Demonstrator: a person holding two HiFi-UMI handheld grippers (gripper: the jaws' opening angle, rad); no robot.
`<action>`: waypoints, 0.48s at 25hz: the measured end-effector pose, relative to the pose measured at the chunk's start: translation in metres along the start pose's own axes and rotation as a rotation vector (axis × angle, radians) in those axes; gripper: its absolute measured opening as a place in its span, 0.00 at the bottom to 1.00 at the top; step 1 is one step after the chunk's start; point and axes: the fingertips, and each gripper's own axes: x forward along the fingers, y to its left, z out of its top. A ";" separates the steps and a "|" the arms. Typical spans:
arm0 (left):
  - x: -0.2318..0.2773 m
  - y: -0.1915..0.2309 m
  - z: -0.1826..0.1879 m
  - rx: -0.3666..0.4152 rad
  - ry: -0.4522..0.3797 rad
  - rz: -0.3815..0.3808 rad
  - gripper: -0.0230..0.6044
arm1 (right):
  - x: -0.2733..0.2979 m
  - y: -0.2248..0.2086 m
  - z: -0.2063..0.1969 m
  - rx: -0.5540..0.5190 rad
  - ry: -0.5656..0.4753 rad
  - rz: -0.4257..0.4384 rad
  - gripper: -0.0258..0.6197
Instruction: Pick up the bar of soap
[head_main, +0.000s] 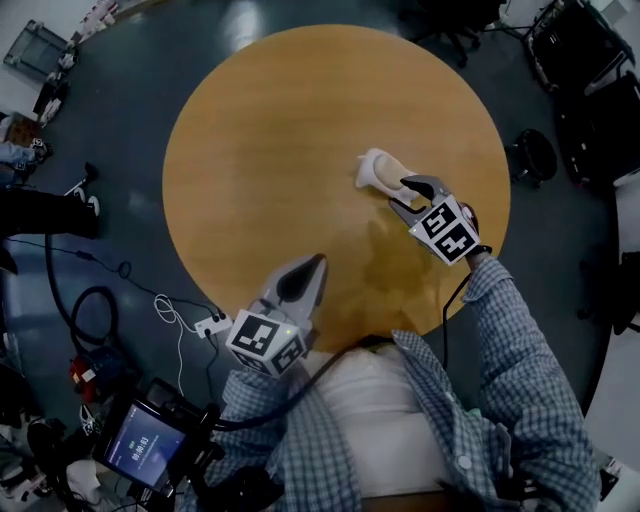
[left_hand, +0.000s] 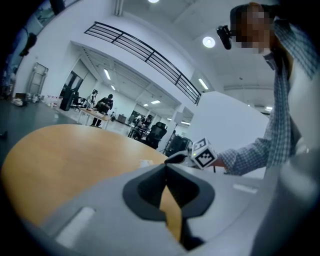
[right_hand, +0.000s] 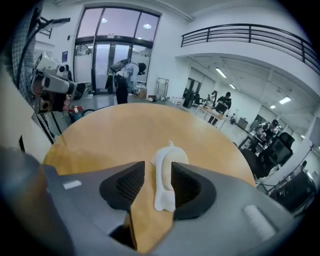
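The bar of soap (head_main: 378, 171) is a pale, white-wrapped lump lying on the round wooden table (head_main: 260, 150), right of its centre. My right gripper (head_main: 402, 196) reaches it from the near right. In the right gripper view the soap (right_hand: 164, 176) lies between the parted jaws of that gripper (right_hand: 157, 165), close against the right-hand pad, with bare table showing between it and the left-hand pad. My left gripper (head_main: 317, 263) hovers over the table's near edge with its jaws together and nothing in them. In the left gripper view its tips (left_hand: 166, 167) meet, and the right gripper's marker cube (left_hand: 204, 153) shows beyond.
Dark floor surrounds the table. A tablet screen (head_main: 146, 446) and coiled cables (head_main: 90, 305) lie at the lower left, and black chairs (head_main: 585, 60) stand at the upper right. A person (right_hand: 123, 75) stands far behind the table near glass doors.
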 end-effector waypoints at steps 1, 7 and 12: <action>0.000 0.004 0.000 -0.003 -0.003 0.013 0.03 | 0.009 -0.004 -0.002 -0.015 0.022 0.015 0.31; 0.003 0.013 0.006 -0.018 -0.014 0.068 0.03 | 0.038 -0.026 -0.015 -0.055 0.130 0.105 0.43; 0.002 0.014 -0.002 -0.034 0.008 0.078 0.03 | 0.052 -0.032 -0.024 -0.066 0.174 0.156 0.46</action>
